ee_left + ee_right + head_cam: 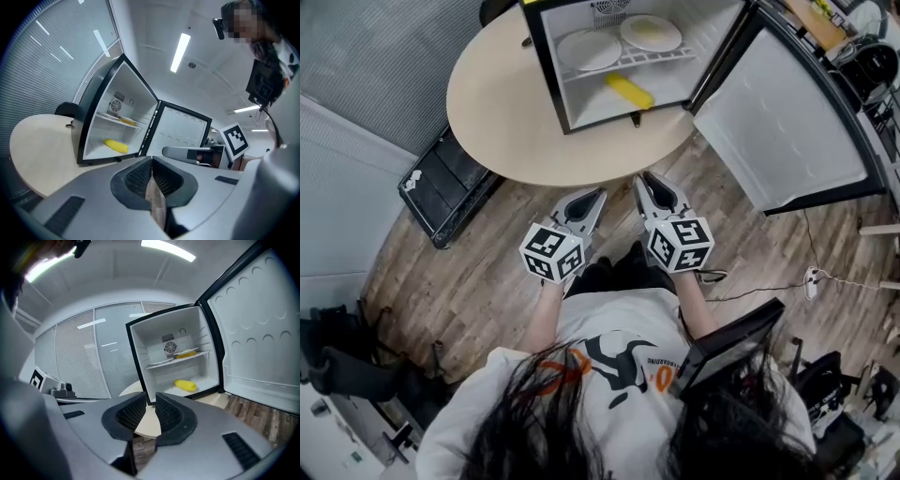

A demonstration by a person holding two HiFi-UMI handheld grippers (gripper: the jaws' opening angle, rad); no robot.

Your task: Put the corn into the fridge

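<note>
**Corn stowed; both sets of fingers empty.**
My left fingers [138, 177] are pressed together on nothing, and my right fingers [131, 413] show a thin slit, also empty. The corn [629, 91] lies on the fridge [546, 70] floor at 12 o'clock. I judge the task done: retreat straight, clear of the door [778, 122] at 2 o'clock. I hold both side by side, short of the desk [506, 112] edge, tipped slightly down.

One corn [629, 91], two plates [589, 50], one fridge [545, 67]

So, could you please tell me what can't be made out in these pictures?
- Yellow food on the right plate: too small in every view to identify.
- Fridge top: cut off by the head view's upper edge.
- Small dark item on the table: too small, left gripper view.
</note>
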